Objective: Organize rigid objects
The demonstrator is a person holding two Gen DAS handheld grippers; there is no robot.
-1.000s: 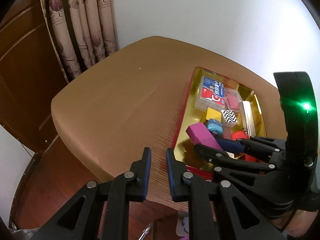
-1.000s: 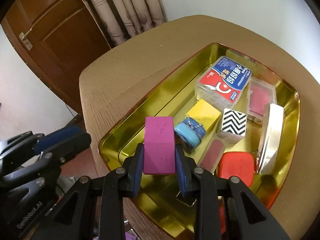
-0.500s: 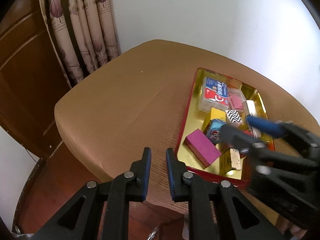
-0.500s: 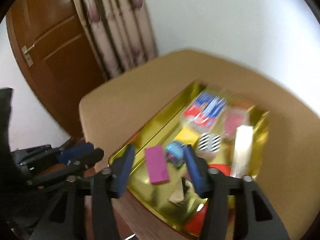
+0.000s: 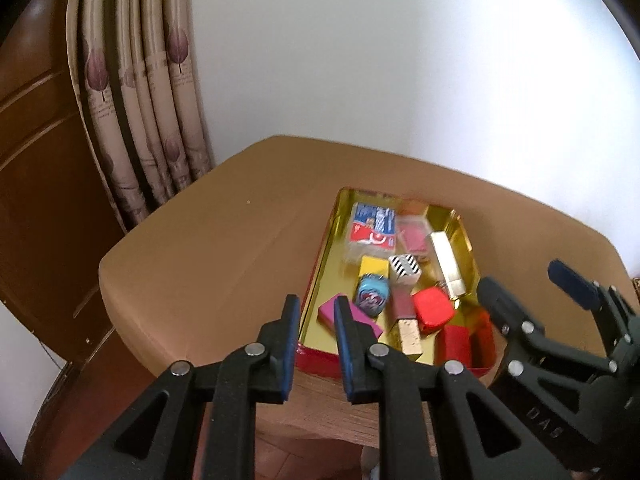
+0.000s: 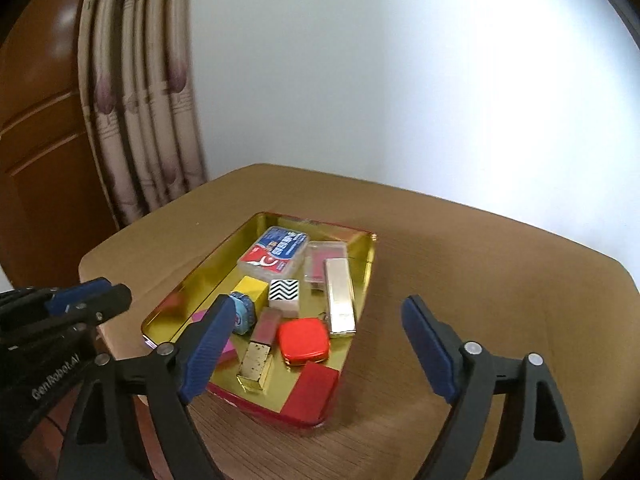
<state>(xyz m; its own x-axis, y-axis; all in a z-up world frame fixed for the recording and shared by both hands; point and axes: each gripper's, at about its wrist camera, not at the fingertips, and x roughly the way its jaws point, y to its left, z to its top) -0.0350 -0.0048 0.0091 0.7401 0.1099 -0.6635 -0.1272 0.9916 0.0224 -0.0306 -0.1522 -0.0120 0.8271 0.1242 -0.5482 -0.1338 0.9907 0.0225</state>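
Observation:
A gold tray (image 6: 188, 280) with red outer walls sits on the brown table (image 6: 480, 280); the same tray (image 5: 320, 256) shows in the left wrist view. The magenta block (image 5: 366, 320) lies flat in its near left corner, free of both grippers. In the right wrist view the magenta block (image 6: 229, 350) is partly hidden behind a finger. My right gripper (image 6: 320, 344) hangs back from the tray's near end, jaws opening wide, nothing between them. My left gripper (image 5: 316, 340) hovers off the table's near edge, jaws barely starting to part, empty.
The tray also holds a blue-red plastic box (image 6: 276, 256), a yellow block (image 6: 252, 288), a zigzag cube (image 6: 284, 292), a gold bar (image 6: 340, 300), a red rounded case (image 6: 304, 340) and a gold-capped tube (image 6: 258, 352). Curtain (image 6: 136, 120) and wooden door (image 6: 40, 140) stand behind.
My right gripper let go of the magenta block, opened wide and drew back and up from the tray. The block now lies in the tray. My left gripper rose and backed off a little.

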